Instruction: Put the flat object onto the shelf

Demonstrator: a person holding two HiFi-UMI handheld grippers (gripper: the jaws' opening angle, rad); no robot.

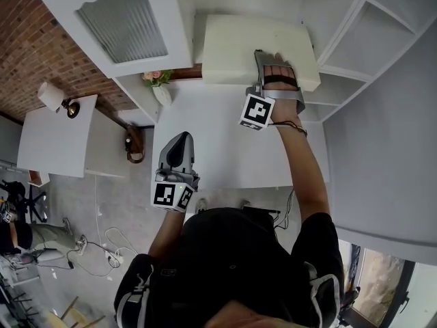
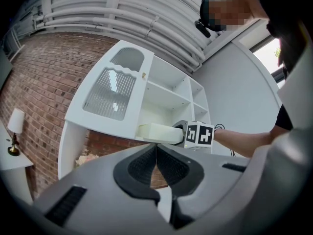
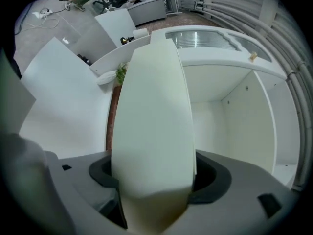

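The flat object is a cream-white board. It lies flat in the mouth of the white cupboard's lower compartment, sticking out over the white counter. My right gripper reaches over its near edge. In the right gripper view the board fills the space between the jaws of the right gripper; a thin gap shows at the right pad, so it looks open around the board. My left gripper hangs back over the counter's front, shut and empty. From there the board is seen on the ledge.
A glass-paned cupboard door stands open at the left. A small vase of flowers sits at the counter's back left corner. Lower left are a white table with a lamp and cables on the floor.
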